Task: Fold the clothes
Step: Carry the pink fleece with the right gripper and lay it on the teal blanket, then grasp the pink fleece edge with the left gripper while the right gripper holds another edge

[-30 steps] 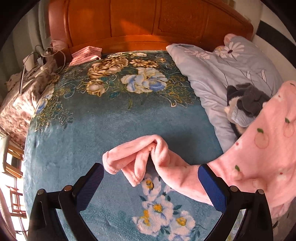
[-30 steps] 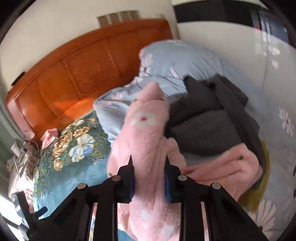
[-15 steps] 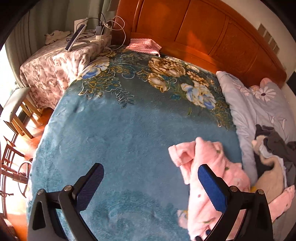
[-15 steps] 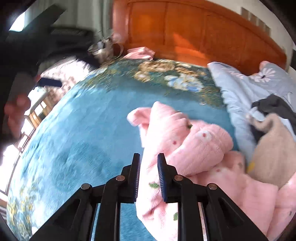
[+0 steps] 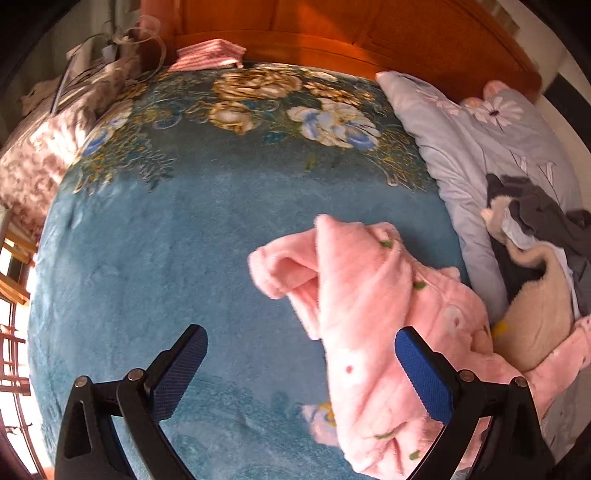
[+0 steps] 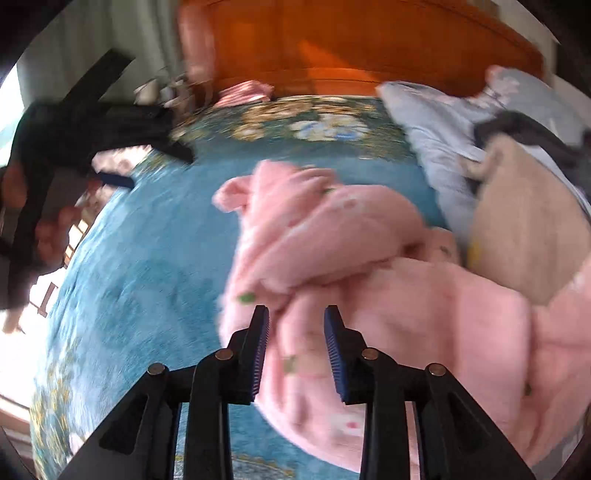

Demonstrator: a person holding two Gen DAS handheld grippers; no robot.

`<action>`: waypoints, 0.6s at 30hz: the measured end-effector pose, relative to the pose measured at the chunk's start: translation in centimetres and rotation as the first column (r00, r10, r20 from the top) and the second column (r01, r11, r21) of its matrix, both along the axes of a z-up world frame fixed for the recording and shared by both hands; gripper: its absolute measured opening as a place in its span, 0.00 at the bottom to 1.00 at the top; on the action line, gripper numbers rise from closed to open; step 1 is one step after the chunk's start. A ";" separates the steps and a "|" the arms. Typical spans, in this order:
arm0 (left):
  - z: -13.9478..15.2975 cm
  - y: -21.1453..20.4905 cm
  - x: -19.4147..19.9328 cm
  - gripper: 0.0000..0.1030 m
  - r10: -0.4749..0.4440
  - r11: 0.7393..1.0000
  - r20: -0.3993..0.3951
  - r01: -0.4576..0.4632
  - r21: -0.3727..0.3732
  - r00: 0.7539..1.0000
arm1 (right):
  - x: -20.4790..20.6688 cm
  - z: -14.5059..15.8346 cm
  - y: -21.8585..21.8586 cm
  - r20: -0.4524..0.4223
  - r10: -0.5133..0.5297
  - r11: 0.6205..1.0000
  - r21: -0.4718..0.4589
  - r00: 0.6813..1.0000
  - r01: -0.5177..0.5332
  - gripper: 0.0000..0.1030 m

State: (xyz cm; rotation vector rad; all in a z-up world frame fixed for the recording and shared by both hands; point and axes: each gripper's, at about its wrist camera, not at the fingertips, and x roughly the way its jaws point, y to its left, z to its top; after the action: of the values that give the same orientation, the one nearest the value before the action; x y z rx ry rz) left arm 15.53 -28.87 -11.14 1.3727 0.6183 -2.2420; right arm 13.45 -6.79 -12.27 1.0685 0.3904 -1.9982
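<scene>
Lying crumpled on blue bed (image 5: pixel 155 258) at 4 o'clock, pink garment (image 5: pixel 369 302); left gripper (image 5: pixel 299 373) jaws wide apart, right gripper (image 6: pixel 295 343) jaws parted, unclamped.

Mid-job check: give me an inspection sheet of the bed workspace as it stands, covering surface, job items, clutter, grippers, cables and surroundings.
Surface: teal floral blanket covers the bed, left half bare.
Job's things: pink fleece garment lies crumpled, unfolded, on the blanket's right side.
Clutter: grey quilt along the right; dark grey clothes and a beige garment piled on it; pink striped cloth by the headboard.
Grippers: left gripper open wide, empty, above the blanket; right gripper parted, pink fleece between its pads, contact unclear through blur.
Cables: loose white cables on the bedside table.
Surroundings: wooden headboard; sunlit wooden rails at left.
</scene>
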 end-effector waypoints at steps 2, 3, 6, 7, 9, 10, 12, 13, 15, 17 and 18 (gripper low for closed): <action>-0.4 2.9 -2.5 1.00 -0.109 0.993 0.021 0.110 -0.042 0.994 | -3.6 0.8 3.5 0.046 -0.160 0.987 -0.024 0.986 0.161 0.43; -0.6 4.4 -3.7 1.00 -0.163 0.984 0.034 0.165 -0.062 0.986 | -5.0 1.2 5.2 0.068 -0.227 0.973 -0.036 0.971 0.230 0.43; -1.2 8.8 -7.4 1.00 -0.319 0.938 0.077 0.327 -0.117 0.944 | -7.8 2.0 9.3 0.096 -0.371 0.926 -0.037 0.924 0.375 0.44; -1.5 10.2 -8.6 1.00 -0.365 0.917 0.098 0.376 -0.137 0.926 | -8.2 2.0 10.3 0.095 -0.397 0.916 -0.028 0.913 0.401 0.44; -3.1 12.4 -10.0 1.00 -0.395 0.878 0.196 0.431 -0.207 0.898 | -8.7 1.7 11.4 0.107 -0.426 0.903 -0.013 0.899 0.429 0.44; -4.0 12.9 -10.5 1.00 -0.388 0.865 0.241 0.442 -0.238 0.890 | -8.9 1.4 11.8 0.114 -0.433 0.900 -0.006 0.894 0.436 0.44; -5.2 13.4 -10.8 0.90 -0.371 0.858 0.281 0.443 -0.262 0.885 | -9.1 1.0 12.2 0.129 -0.442 0.895 0.004 0.887 0.446 0.44; -5.4 13.0 -10.7 0.80 -0.368 0.866 0.272 0.434 -0.247 0.889 | -9.1 0.8 12.2 0.134 -0.440 0.896 0.007 0.888 0.444 0.44; -5.6 12.3 -10.4 0.61 -0.360 0.885 0.248 0.413 -0.215 0.900 | -9.1 0.7 12.1 0.135 -0.432 0.901 0.010 0.892 0.435 0.44; -4.8 10.7 -9.7 0.33 -0.327 0.919 0.181 0.357 -0.167 0.927 | -9.1 0.7 11.8 0.128 -0.423 0.905 0.010 0.897 0.425 0.44; -4.3 9.8 -9.2 0.27 -0.303 0.934 0.148 0.324 -0.149 0.942 | -9.1 0.7 11.7 0.125 -0.420 0.906 0.010 0.899 0.422 0.44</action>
State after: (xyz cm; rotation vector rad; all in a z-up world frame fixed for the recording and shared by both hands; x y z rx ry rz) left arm 6.33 -19.11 -15.40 1.5972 0.1654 -2.3634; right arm 4.34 4.90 -11.57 1.3471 0.0738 -2.2884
